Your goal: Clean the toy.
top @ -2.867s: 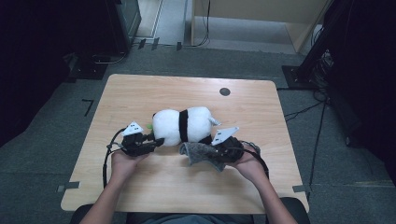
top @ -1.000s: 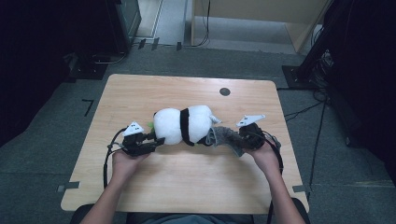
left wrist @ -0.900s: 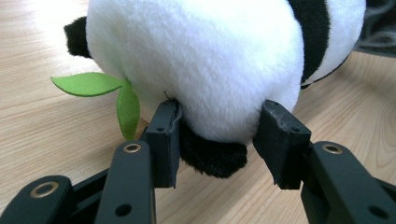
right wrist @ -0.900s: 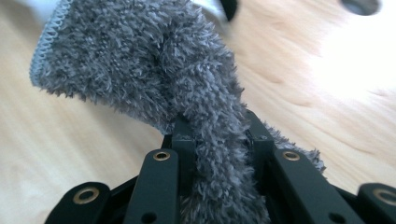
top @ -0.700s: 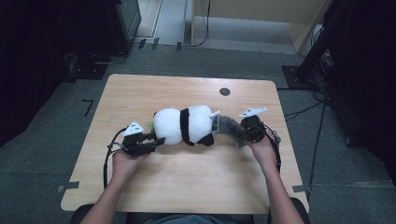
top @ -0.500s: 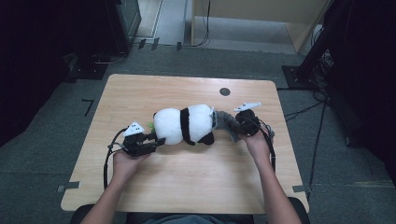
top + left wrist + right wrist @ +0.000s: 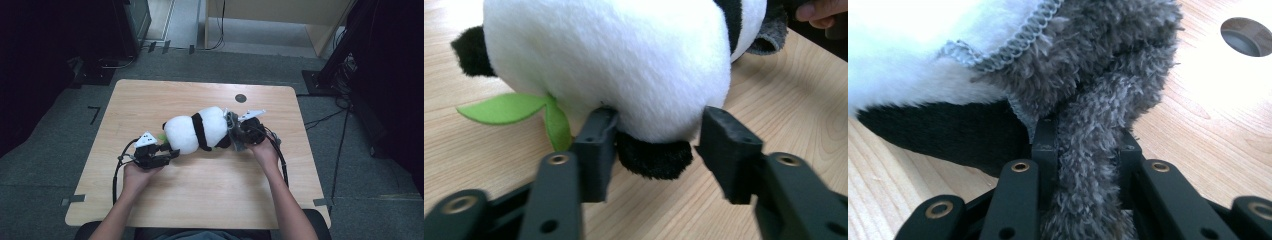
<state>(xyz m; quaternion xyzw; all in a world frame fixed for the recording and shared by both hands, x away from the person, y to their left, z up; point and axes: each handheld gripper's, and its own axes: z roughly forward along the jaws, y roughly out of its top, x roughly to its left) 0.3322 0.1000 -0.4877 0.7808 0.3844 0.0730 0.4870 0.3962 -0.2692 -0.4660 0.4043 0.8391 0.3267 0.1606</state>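
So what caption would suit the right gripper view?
Right gripper clamps a fuzzy grey cloth against the panda plush.

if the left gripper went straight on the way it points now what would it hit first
Most likely the plush panda: its white body and a black paw sit right between the open jaws of the left gripper, which have just been opening.

A pale wooden bench point(image 7: 165, 210) fills the middle of the high view, with a round dark cable hole point(image 7: 240, 98) toward its upper right. Grey carpet floor point(image 7: 60, 115) surrounds it; a light wooden cabinet point(image 7: 280, 15) stands along the top edge.
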